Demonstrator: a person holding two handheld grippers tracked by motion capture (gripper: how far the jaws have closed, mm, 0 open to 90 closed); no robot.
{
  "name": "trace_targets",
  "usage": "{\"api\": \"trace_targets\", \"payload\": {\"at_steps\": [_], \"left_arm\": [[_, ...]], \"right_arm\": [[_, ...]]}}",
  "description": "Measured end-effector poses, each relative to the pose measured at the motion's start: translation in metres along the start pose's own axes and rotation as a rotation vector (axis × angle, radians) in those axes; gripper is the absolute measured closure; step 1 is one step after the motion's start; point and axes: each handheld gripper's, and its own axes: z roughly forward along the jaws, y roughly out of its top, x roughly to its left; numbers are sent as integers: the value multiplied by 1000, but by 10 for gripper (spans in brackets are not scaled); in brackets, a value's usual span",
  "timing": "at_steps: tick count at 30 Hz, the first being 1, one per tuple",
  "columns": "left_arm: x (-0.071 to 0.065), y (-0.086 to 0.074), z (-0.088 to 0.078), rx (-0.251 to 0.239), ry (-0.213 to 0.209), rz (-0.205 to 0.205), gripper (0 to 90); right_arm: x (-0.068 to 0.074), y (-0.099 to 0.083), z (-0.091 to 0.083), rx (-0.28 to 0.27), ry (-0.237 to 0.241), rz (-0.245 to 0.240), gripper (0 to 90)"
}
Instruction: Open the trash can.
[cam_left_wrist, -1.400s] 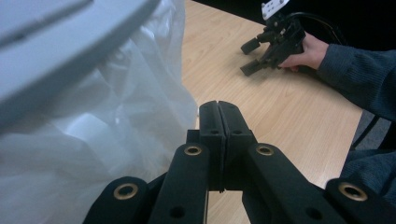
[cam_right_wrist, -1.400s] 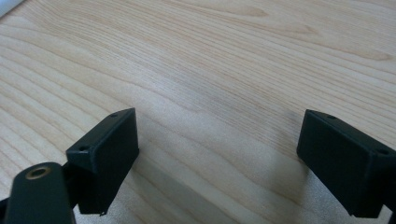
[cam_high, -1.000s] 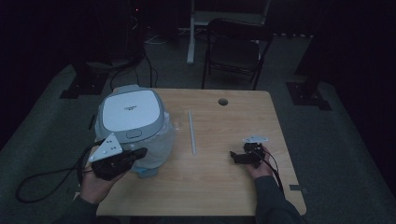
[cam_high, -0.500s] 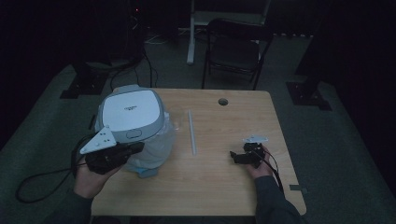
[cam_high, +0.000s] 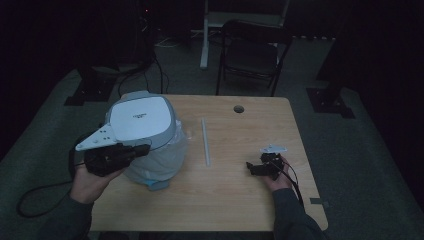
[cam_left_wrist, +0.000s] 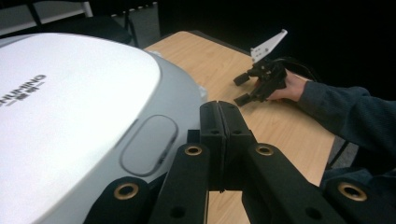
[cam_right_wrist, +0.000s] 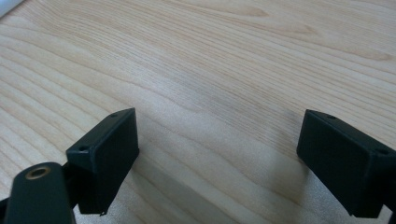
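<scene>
The cooker (cam_high: 142, 135) sits at the table's (cam_high: 235, 200) left side, lid down, wrapped low in a clear bag (cam_high: 170, 160). The left gripper (cam_high: 136, 149) is held just at the cooker's front edge, jaws pressed together with nothing between them; in the left gripper view its closed tip (cam_left_wrist: 223, 116) hovers beside the oval lid button (cam_left_wrist: 148, 144), apparently not touching. The right gripper (cam_high: 251, 168) rests on the bare wood well to the right, jaws spread wide and empty, as the right gripper view confirms (cam_right_wrist: 219, 163).

Step in hand, as judged: the lid button is to be pressed with the closed left tip so the lid is released.

How it is best done:
- The jaws should be kept shut so a single blunt point is offered.
- The tip should be centred on the button, not its rim, and pushed straight down.
- Force should be applied gently; the cooker may slide on the bag.
- The right gripper could be brought over to steady the body if it shifts.
- The left cable (cam_high: 40, 192) should be kept off the lid.

A thin white strip (cam_high: 205, 141) lies mid-table, clear of the work.
</scene>
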Motion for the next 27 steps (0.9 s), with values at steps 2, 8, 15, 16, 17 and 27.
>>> {"api": "trace_targets", "payload": {"at_steps": [2,8,15,16,17,27], "left_arm": [[3,-1,0,6,32,-7,900],[8,-4,0,5,60,-28,900],[11,-4,2,6,96,-37,900],[11,-4,3,8,99,-36,900],[11,-4,3,9,100,-36,900],[11,-5,6,-1,116,-37,900]], "right_arm": [[0,0,0,0,0,0,118],[0,0,0,0,0,0,118],[0,0,0,0,0,0,118],[0,0,0,0,0,0,118],[0,0,0,0,0,0,118],[0,0,0,0,0,0,118]]}}
